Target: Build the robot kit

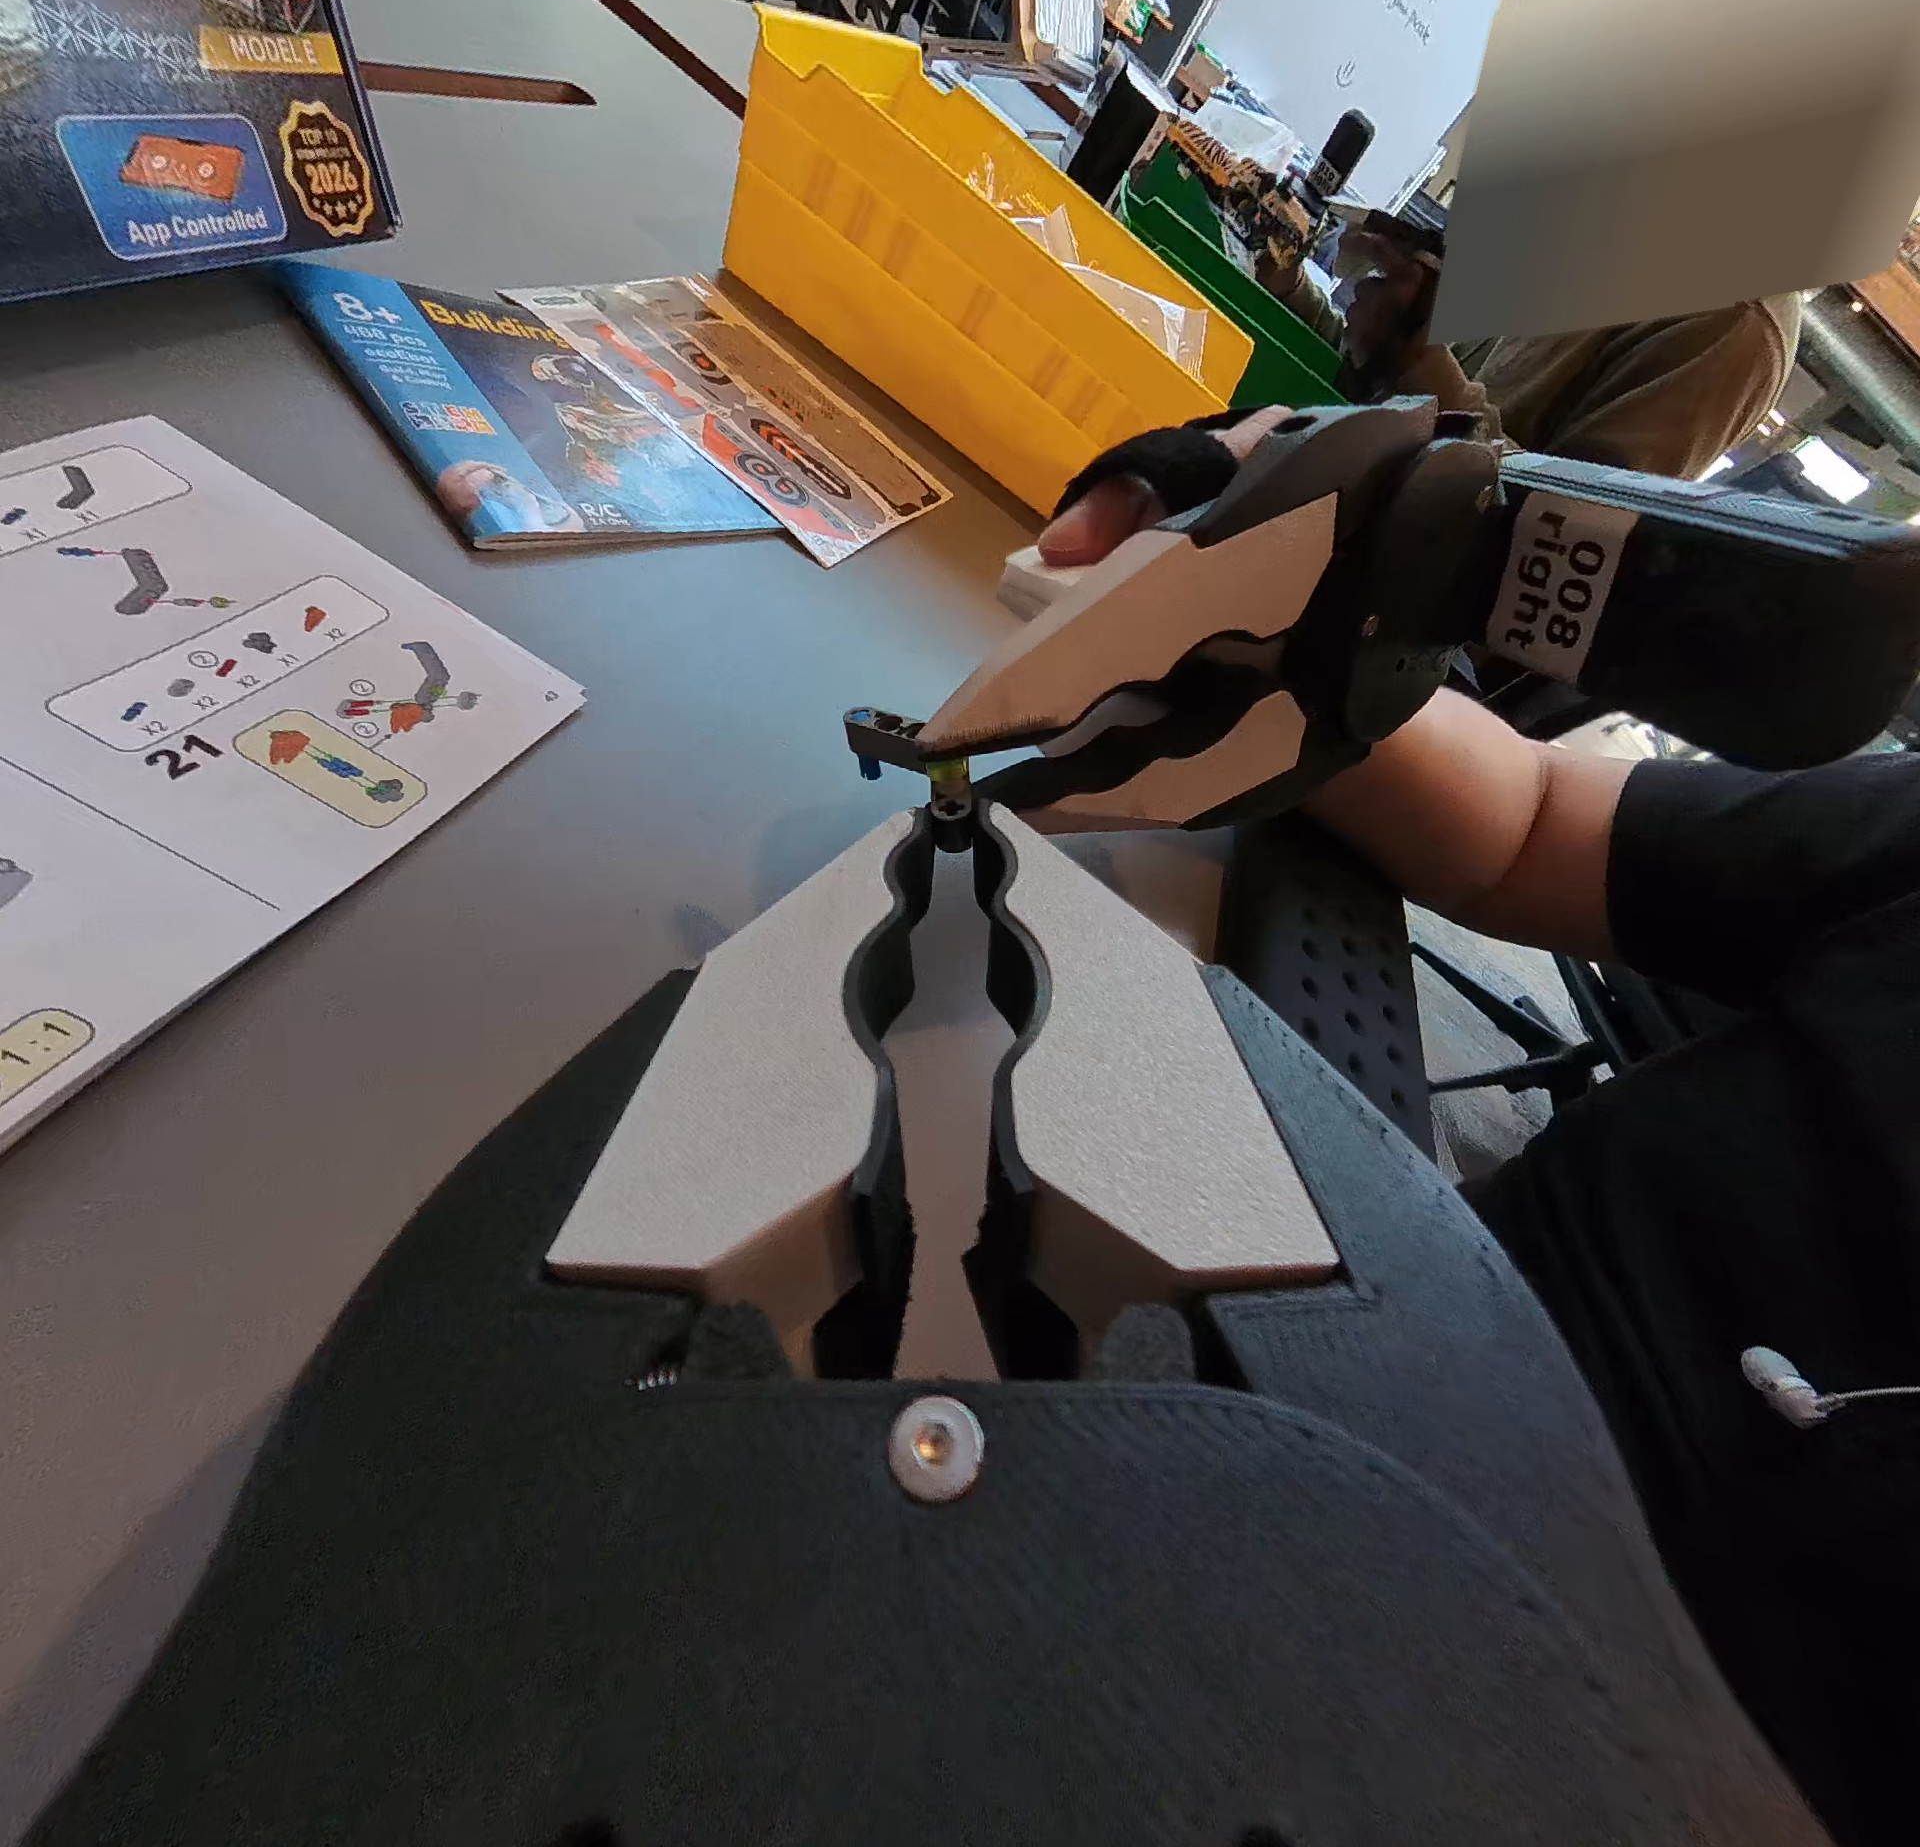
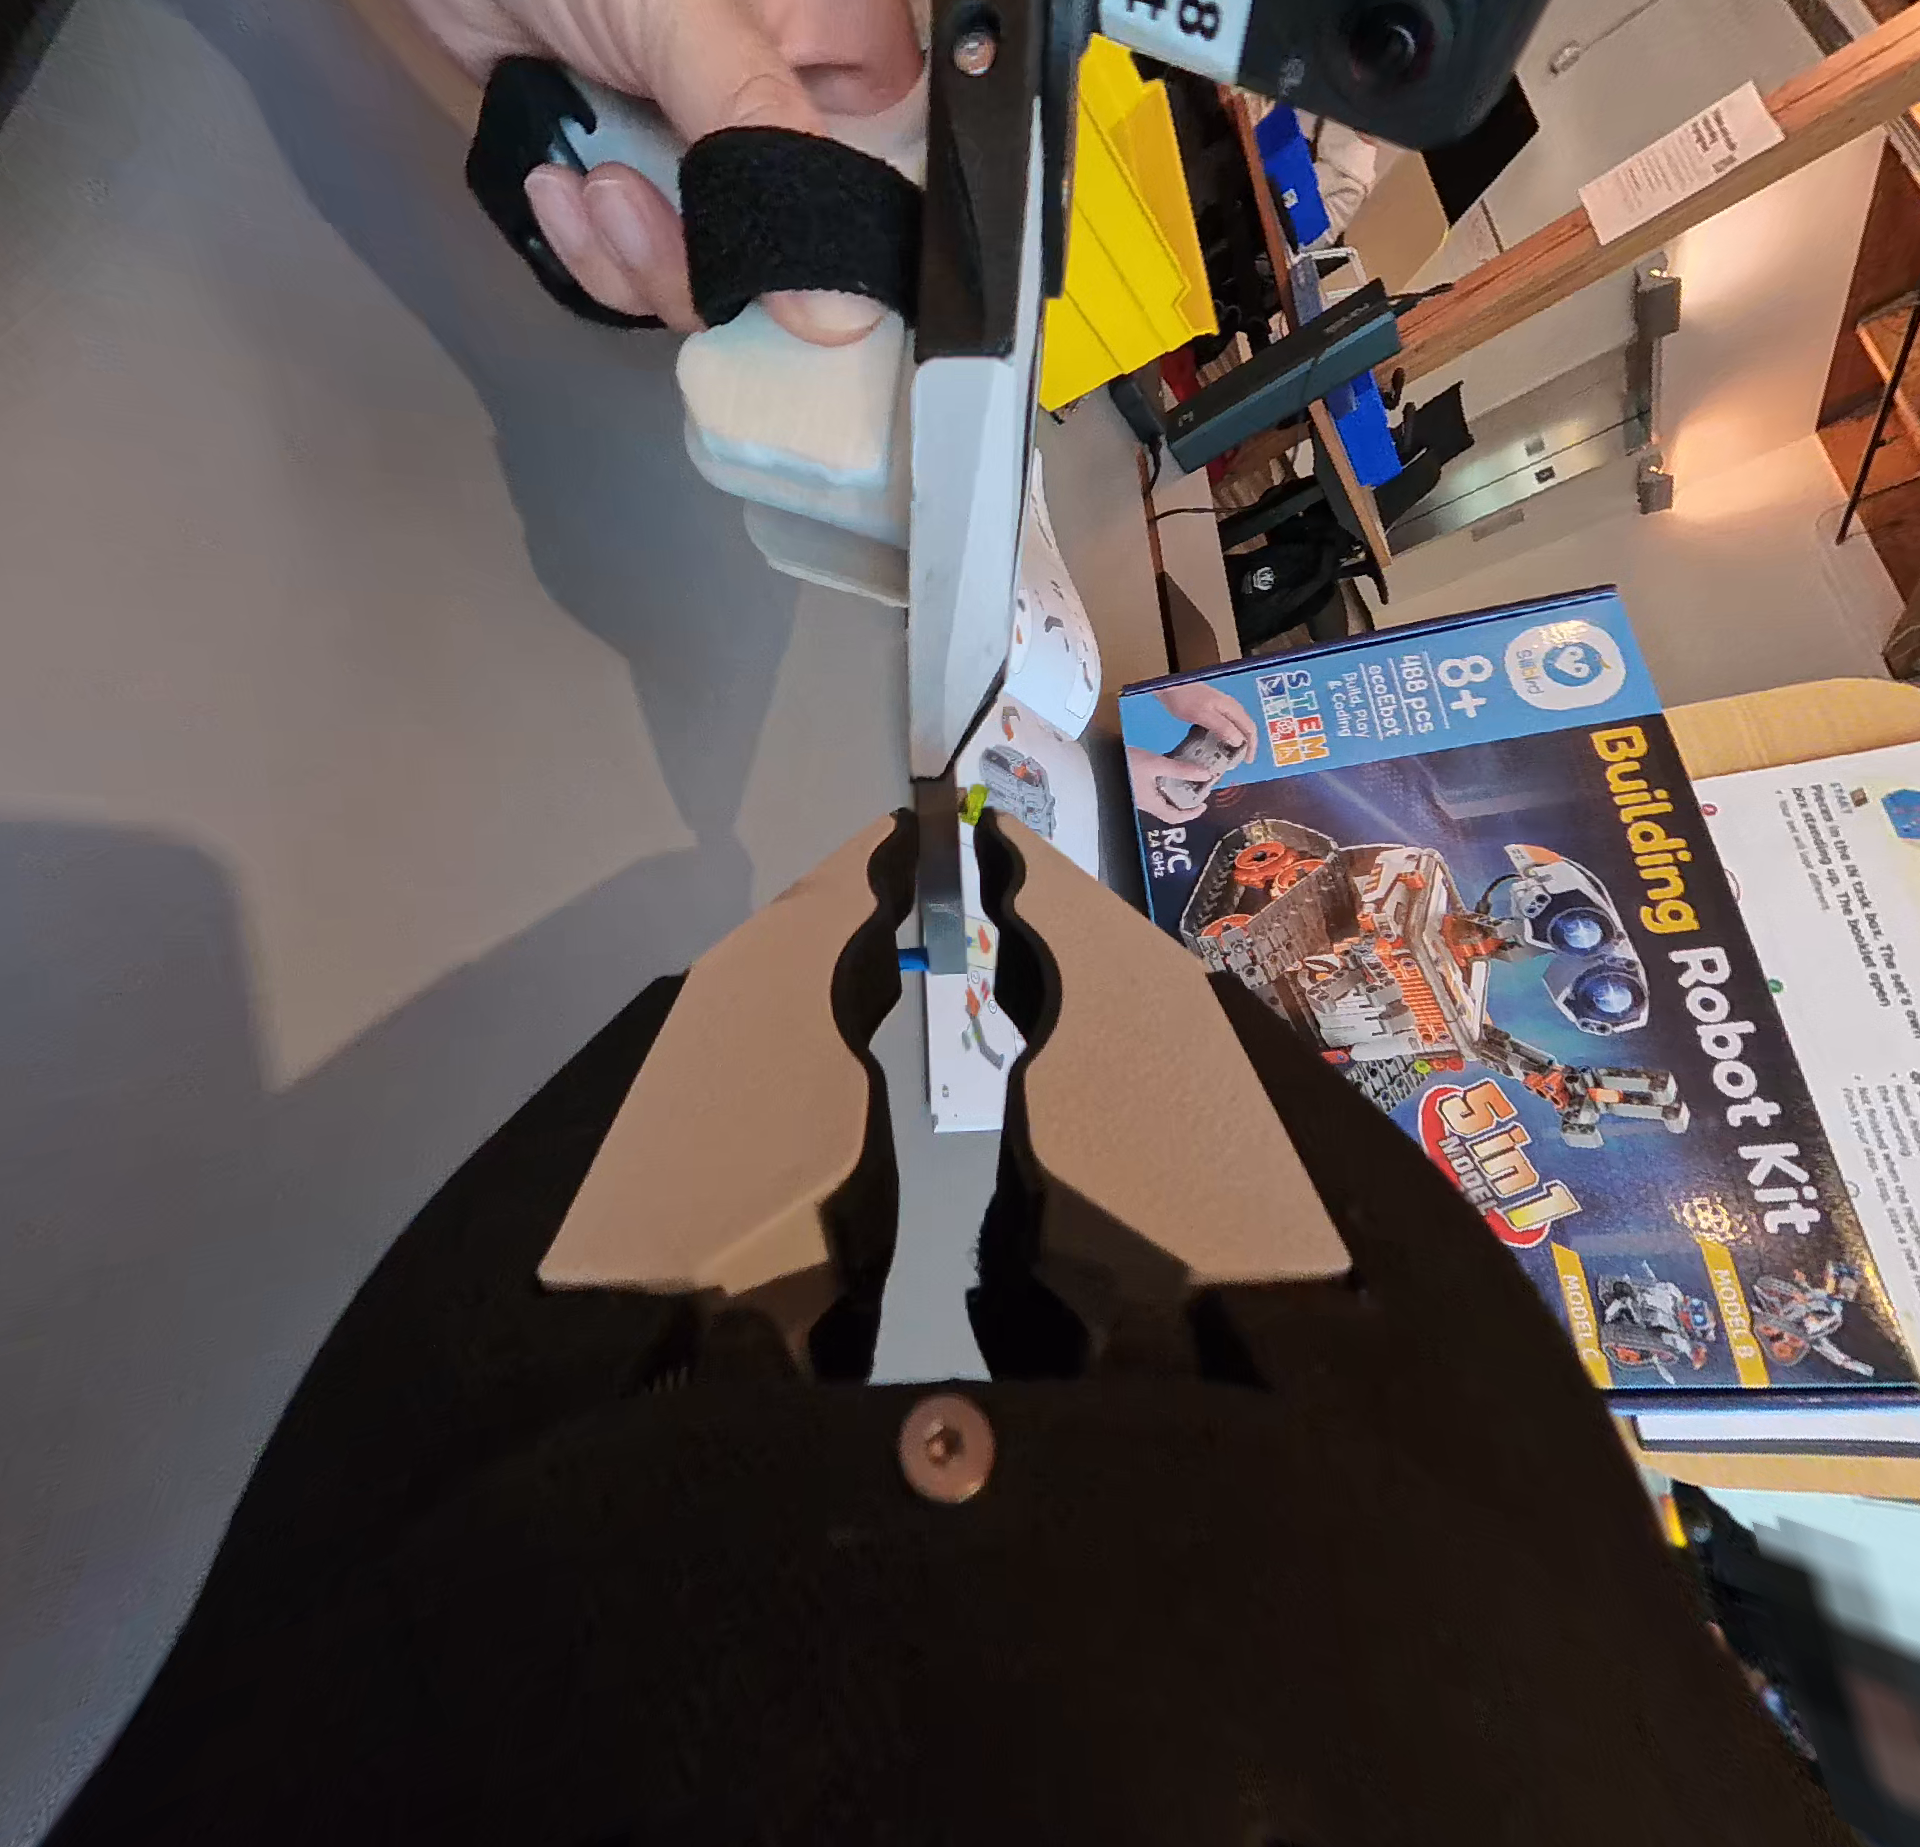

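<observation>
Your left claw (image 1: 951, 823): clenched on small black connector piece (image 1: 951, 829), held above grey table (image 1: 644, 654). Your right claw (image 2: 948, 829): clenched on dark grey angled plastic beam (image 2: 940, 904), blue pin (image 2: 910, 959) at one end, yellow-green pin (image 1: 948, 771) facing connector. Claw tips nearly touching. Parts apparently at mating stage; fine alignment needed. Open white instruction sheet (image 1: 260, 675), yellow plastic bin (image 1: 935, 270) beyond.

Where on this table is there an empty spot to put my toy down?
Bare grey table lies between the open instruction sheet and the yellow bin, toward the two grippers' tips. It is crowded farther back: the booklet, sticker sheet and kit box sit close together.
</observation>
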{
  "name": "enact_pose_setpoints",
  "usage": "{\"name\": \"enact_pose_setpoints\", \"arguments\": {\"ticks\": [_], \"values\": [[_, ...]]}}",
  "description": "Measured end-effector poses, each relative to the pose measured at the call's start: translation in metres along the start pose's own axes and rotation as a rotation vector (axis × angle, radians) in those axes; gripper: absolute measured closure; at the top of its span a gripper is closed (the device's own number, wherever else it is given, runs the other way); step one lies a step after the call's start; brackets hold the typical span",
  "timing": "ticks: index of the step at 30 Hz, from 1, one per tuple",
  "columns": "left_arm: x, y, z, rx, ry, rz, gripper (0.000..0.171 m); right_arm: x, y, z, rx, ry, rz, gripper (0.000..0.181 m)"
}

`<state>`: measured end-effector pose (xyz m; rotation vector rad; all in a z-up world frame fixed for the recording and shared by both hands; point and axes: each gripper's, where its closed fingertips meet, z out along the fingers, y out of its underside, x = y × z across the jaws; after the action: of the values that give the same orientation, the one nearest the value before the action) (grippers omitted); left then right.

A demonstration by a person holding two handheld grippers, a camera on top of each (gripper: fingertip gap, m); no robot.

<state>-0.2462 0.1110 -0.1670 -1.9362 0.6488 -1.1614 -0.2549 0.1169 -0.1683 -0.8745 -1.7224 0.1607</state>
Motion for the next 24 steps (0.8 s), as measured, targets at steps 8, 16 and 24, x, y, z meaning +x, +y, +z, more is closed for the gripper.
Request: {"name": "enact_pose_setpoints", "arguments": {"ticks": [8,16,24], "values": [[-0.003,0.012,0.004,-0.071,0.015,-0.053,0.166,-0.014,0.001,0.004,-0.009,-0.071,0.014,0.166],[-0.003,0.016,0.006,-0.086,0.02,-0.068,0.166,-0.016,0.002,0.006,-0.017,-0.076,0.001,0.168],[-0.003,0.014,0.006,-0.072,0.04,-0.091,0.166,-0.014,0.001,0.005,-0.007,-0.065,-0.011,0.168]]}}
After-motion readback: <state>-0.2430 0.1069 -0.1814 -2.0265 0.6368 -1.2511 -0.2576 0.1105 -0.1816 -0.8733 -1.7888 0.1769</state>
